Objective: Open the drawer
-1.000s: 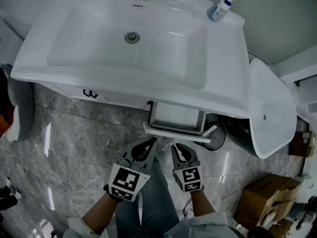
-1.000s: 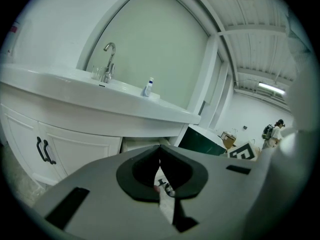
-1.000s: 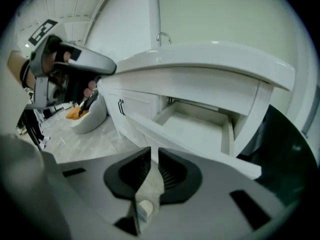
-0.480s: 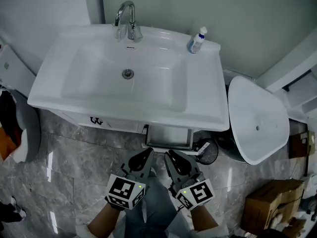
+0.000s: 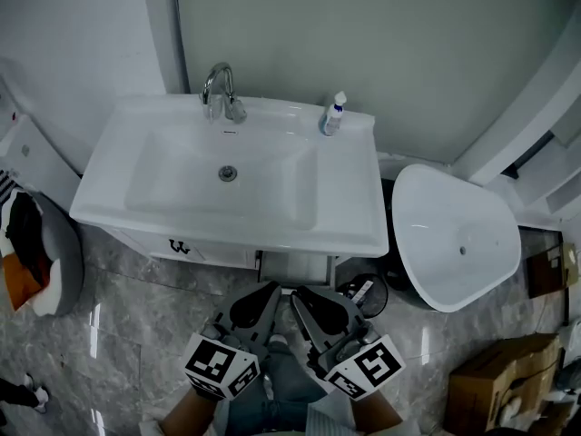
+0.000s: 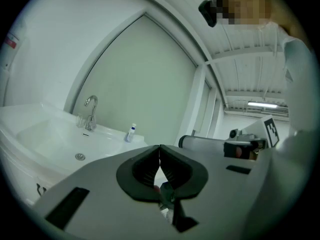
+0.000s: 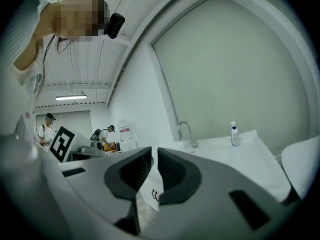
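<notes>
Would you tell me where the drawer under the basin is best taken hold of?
Probably take the drawer by its front panel's top edge, coming from the front and above: it juts past the basin rim, leaving that edge exposed.

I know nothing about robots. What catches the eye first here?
A big white sink with a curved tap fills the middle, a drawer pulled out beneath its front edge. Nearer, the left tongs and right tongs hover, both empty; the right ones have just closed slightly.
</notes>
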`<state>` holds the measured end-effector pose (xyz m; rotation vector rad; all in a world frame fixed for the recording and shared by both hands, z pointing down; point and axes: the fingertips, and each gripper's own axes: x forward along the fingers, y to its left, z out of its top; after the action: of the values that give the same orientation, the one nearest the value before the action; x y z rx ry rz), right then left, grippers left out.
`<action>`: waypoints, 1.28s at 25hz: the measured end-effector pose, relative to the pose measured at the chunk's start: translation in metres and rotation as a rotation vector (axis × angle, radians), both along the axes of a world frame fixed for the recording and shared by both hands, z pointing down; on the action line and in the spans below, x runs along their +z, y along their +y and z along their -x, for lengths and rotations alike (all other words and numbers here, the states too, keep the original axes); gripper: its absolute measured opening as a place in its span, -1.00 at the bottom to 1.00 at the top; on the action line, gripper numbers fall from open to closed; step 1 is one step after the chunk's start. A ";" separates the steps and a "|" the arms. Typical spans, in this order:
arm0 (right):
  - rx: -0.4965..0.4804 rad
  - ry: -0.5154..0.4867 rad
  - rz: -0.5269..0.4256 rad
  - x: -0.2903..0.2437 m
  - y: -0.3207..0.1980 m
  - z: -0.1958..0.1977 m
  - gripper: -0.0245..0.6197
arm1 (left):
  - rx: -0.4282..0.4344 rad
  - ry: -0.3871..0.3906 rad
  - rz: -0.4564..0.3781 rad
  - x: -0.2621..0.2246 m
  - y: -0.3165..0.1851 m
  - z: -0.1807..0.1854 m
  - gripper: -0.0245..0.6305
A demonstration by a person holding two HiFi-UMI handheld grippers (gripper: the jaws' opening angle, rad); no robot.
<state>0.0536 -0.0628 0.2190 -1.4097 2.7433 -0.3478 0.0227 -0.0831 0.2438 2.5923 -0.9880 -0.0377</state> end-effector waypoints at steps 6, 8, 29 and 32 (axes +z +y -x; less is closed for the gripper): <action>0.004 0.040 -0.021 -0.036 0.012 -0.017 -0.82 | -0.026 0.014 -0.043 -0.046 0.018 -0.012 -0.87; 0.006 0.043 -0.035 -0.047 0.014 -0.020 -0.87 | -0.023 0.000 -0.071 -0.058 0.023 -0.016 -0.87; -0.022 -0.027 0.015 -0.062 0.023 -0.015 -0.90 | 0.052 -0.031 -0.137 -0.084 0.032 -0.023 -0.87; -0.030 -0.023 0.030 -0.058 0.024 -0.017 -0.90 | 0.059 -0.029 -0.142 -0.084 0.031 -0.027 -0.87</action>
<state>0.0701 -0.0389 0.1609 -1.3634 2.7547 -0.4049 0.0493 -0.0522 0.1594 2.7569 -0.9506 -0.0579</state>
